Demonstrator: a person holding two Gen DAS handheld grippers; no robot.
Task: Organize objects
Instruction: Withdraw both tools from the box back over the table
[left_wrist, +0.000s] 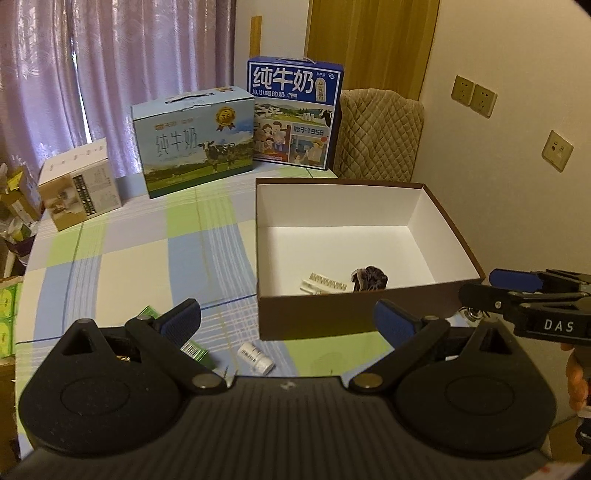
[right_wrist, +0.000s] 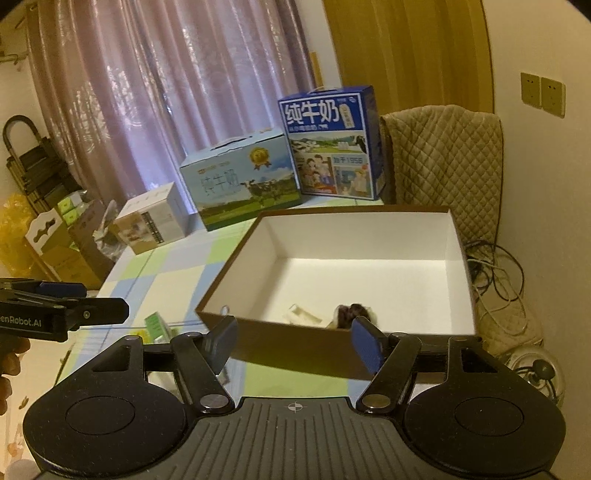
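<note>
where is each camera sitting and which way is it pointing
Left wrist: sits on the left gripper, facing across the table at the brown box; open fingers show, right gripper enters at right.
Right wrist: sits on the right gripper, facing the same box; left gripper enters at left.
Shared: box, two milk cartons, curtain.

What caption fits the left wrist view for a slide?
Open left gripper hovers over small white bottle beside brown box on checked tablecloth.
</note>
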